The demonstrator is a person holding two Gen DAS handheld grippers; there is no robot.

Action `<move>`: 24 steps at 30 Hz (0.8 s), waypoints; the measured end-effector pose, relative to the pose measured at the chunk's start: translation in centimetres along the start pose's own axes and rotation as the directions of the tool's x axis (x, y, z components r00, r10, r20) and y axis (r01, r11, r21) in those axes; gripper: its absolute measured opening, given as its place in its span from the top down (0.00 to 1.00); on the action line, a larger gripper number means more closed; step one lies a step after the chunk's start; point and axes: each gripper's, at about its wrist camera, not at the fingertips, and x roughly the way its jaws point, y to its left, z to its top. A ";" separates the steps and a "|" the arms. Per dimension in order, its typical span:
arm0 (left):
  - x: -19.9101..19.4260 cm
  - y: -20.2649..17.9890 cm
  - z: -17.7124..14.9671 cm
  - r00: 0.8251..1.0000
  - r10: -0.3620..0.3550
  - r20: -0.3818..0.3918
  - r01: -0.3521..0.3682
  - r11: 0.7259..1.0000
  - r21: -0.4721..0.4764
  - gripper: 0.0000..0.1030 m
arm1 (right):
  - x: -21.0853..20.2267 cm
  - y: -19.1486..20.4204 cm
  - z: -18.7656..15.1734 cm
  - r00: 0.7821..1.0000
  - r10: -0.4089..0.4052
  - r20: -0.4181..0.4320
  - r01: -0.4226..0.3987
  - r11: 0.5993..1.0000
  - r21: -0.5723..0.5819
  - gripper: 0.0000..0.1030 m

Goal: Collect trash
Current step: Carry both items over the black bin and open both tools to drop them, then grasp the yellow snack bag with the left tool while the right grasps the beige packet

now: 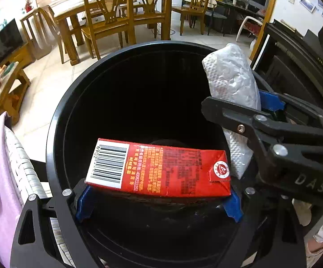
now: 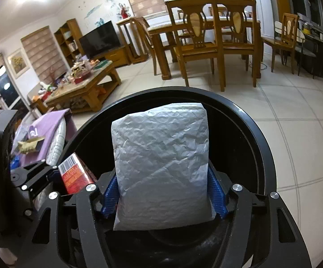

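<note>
Two items above black bin (image 1: pixel 56 120): red carton (image 1: pixel 161 169); grey padded mailer (image 2: pixel 161 165).

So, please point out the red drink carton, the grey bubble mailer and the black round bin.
red drink carton (image 1: pixel 161 169): left wrist view, printed side.
grey bubble mailer (image 2: pixel 161 163): right wrist view, front face.
black round bin (image 1: pixel 56 120): left wrist view, rim.

Glossy black bin (image 1: pixel 56 120), crinkled mailer (image 2: pixel 161 156)
</note>
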 end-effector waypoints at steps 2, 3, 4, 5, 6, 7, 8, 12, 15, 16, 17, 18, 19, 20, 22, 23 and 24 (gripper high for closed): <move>-0.1 -0.1 0.1 1.000 0.005 -0.004 -0.005 1.000 0.006 0.13 | -0.7 0.3 -0.2 1.000 -0.005 0.011 0.005 1.000 0.006 0.28; -0.1 -0.1 0.1 1.000 0.007 -0.002 -0.007 1.000 0.007 0.13 | -0.8 0.3 -0.3 1.000 -0.003 0.017 0.003 1.000 0.007 0.28; -0.2 0.0 0.1 1.000 0.009 0.000 -0.009 1.000 0.006 0.12 | -0.9 0.2 -0.2 1.000 0.000 0.022 0.000 1.000 0.008 0.28; -0.4 0.1 0.0 1.000 0.011 0.004 -0.011 1.000 0.002 0.11 | -1.1 0.2 -0.1 1.000 0.002 0.029 -0.002 1.000 0.006 0.28; -0.6 0.1 0.0 1.000 0.010 0.009 -0.010 1.000 -0.001 0.10 | -1.3 0.3 -0.2 0.999 0.001 0.035 -0.001 1.000 0.003 0.28; -1.0 0.3 -0.1 1.000 0.006 0.017 -0.006 1.000 -0.004 0.08 | -1.5 0.2 -0.1 0.999 -0.001 0.041 0.001 1.000 0.001 0.27; -1.2 0.4 -0.1 1.000 0.003 0.025 -0.003 1.000 -0.008 0.06 | -1.8 0.3 -0.1 0.999 -0.005 0.050 0.005 1.000 0.000 0.26; -2.6 0.8 -1.0 0.999 0.004 0.051 -0.003 1.000 -0.014 0.05 | -2.5 0.3 0.0 0.997 0.000 0.078 0.000 1.000 0.012 0.18; -4.0 1.1 -2.0 0.997 -0.004 0.082 0.004 1.000 -0.004 0.05 | -3.3 0.4 -0.1 0.994 -0.006 0.106 0.004 1.000 0.019 0.10; -4.6 1.3 -2.4 0.996 0.009 0.088 -0.009 1.000 -0.008 0.05 | -3.6 0.5 -0.2 0.994 -0.005 0.113 0.003 1.000 0.024 0.10; -5.2 1.5 -2.8 0.995 0.014 0.100 -0.013 1.000 -0.012 0.05 | -3.8 0.6 -0.2 0.993 0.001 0.117 -0.004 1.000 0.029 0.10; -5.9 1.8 -3.2 0.993 0.011 0.118 -0.009 1.000 -0.016 0.05 | -4.0 0.7 -0.2 0.993 0.010 0.119 -0.014 0.999 0.034 0.10; -6.9 2.3 -3.8 0.990 0.007 0.141 -0.004 1.000 -0.024 0.05 | -4.2 1.0 -0.3 0.992 0.015 0.122 -0.020 0.999 0.037 0.10; -7.6 2.7 -4.2 0.987 0.009 0.158 -0.004 0.999 -0.032 0.05 | -4.3 1.2 -0.3 0.992 0.021 0.125 -0.026 0.999 0.039 0.09; -9.2 4.1 -5.4 0.982 0.022 0.189 -0.011 0.998 -0.057 0.05 | -4.8 1.9 -0.3 0.991 0.039 0.130 -0.045 0.998 0.042 0.05; -9.7 4.6 -5.9 0.980 0.029 0.197 -0.015 0.997 -0.073 0.05 | -5.0 2.6 -0.3 0.989 0.058 0.137 -0.064 0.997 0.038 0.05; -10.4 5.3 -6.5 0.978 0.035 0.207 -0.016 0.996 -0.093 0.05 | -5.3 3.4 -0.4 0.986 0.084 0.141 -0.088 0.996 0.028 0.05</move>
